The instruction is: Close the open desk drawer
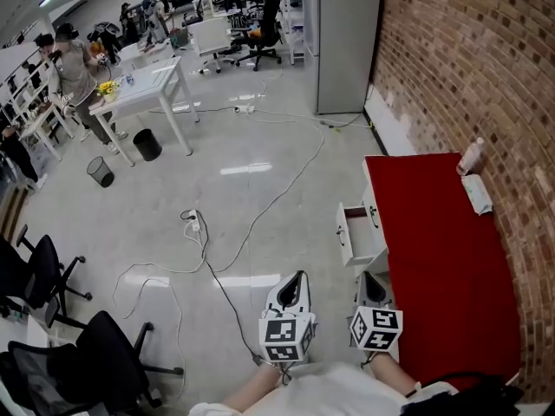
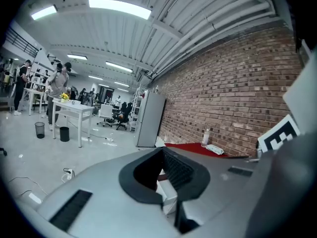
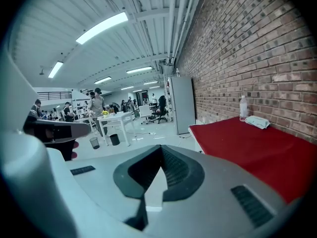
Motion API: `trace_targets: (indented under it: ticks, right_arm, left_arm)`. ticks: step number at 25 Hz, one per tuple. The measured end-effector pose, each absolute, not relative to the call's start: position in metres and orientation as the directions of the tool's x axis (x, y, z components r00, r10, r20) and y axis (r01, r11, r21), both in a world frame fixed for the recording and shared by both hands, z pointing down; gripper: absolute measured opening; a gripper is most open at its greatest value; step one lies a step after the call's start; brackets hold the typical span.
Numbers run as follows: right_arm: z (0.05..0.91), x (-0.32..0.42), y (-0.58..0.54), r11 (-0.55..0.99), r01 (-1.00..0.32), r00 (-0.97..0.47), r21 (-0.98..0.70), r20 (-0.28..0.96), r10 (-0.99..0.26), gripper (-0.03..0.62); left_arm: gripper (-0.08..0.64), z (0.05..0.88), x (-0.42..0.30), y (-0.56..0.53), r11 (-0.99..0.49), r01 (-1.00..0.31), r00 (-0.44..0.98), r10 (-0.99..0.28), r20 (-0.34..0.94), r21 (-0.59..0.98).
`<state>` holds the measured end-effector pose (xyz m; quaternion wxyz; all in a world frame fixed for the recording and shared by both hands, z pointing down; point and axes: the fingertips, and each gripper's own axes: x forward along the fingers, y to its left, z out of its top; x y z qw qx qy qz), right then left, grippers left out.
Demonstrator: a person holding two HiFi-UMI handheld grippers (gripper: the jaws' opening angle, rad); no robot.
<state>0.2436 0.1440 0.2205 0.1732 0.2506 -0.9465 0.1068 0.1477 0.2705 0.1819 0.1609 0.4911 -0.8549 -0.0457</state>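
Note:
A desk with a red top [image 1: 442,258] stands along the brick wall at the right. Its upper white drawer [image 1: 355,237] is pulled out toward the floor side. My left gripper [image 1: 297,277] hovers over the floor just short of the drawer and to its left, jaws shut and empty. My right gripper [image 1: 371,280] is beside the desk's front face, just below the drawer, and also looks shut on nothing. In the left gripper view the white drawer [image 2: 166,190] shows behind the closed gripper [image 2: 162,150]. The right gripper view looks past its closed gripper [image 3: 160,148] along the red top [image 3: 247,145].
A bottle [image 1: 471,156] and a white packet [image 1: 478,192] lie at the desk's far end. Cables [image 1: 204,241] trail over the floor. Black office chairs [image 1: 52,276] stand at the lower left. A grey cabinet [image 1: 345,42], a white table [image 1: 147,89] and people are farther off.

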Motion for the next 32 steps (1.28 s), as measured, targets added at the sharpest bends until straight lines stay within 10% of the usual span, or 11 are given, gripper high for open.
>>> trace_targets:
  ticks: [32]
  right_arm:
    - [0.249,0.105,0.122,0.829,-0.545,-0.787,-0.129,0.42,-0.452,-0.002]
  left_arm:
    - [0.008,0.205,0.012,0.241,0.461,-0.854,-0.4,-0.878,0.263,0.24]
